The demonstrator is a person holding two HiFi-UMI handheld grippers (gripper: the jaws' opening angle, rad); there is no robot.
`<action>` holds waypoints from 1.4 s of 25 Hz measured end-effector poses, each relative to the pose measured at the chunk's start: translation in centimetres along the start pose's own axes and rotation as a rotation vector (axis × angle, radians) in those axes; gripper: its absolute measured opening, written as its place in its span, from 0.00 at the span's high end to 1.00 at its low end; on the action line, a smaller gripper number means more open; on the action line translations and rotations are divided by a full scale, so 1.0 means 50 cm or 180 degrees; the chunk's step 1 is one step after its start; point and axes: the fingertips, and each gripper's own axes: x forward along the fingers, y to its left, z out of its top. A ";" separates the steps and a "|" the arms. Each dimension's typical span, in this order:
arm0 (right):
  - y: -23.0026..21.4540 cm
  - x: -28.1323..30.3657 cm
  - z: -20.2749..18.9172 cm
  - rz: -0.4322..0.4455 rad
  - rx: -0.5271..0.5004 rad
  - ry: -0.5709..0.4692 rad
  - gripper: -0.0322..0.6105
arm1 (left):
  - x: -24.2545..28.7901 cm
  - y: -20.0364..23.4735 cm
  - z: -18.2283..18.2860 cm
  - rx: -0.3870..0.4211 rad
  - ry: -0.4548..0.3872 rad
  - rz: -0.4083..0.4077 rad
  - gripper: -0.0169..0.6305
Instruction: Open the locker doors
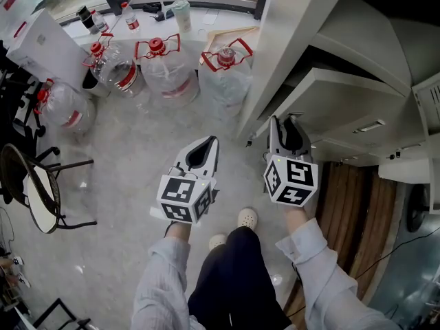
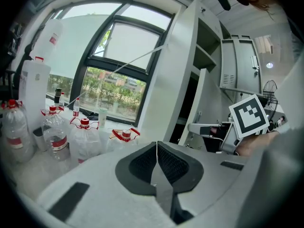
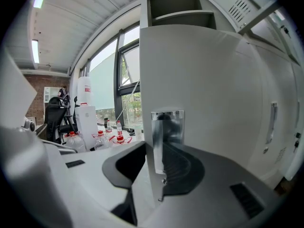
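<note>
The white locker door [image 3: 209, 89] stands partly swung out, and its edge with a chrome handle plate [image 3: 167, 126] runs between the jaws of my right gripper [image 3: 159, 170]. Those jaws are shut on that edge. In the head view the right gripper [image 1: 287, 126] points at the door's edge [image 1: 311, 82] beside the locker body. A taller locker door [image 1: 289, 33] further left stands wide open, with shelves behind it. My left gripper [image 1: 205, 145] hangs over the floor to the left, away from the lockers. Its jaws are shut with nothing between them [image 2: 156, 151]. The left gripper view shows the right gripper [image 2: 211, 129] at the smaller door [image 2: 195, 106].
Several large water jugs with red handles [image 1: 161, 67] stand on the floor under the window, close to the open tall door. A white box-like unit [image 1: 41, 40] and a chair [image 1: 34, 191] are at the left. The person's feet [image 1: 247, 218] are below the grippers.
</note>
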 end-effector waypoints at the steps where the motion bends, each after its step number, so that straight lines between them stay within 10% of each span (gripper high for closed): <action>1: 0.001 -0.007 -0.003 0.0002 0.0004 0.0002 0.79 | -0.003 -0.001 -0.002 -0.0004 0.0007 0.0005 0.95; 35: -0.061 -0.293 -0.083 0.0458 0.0016 -0.0095 0.75 | -0.081 -0.119 -0.057 0.0151 0.0198 -0.0275 0.95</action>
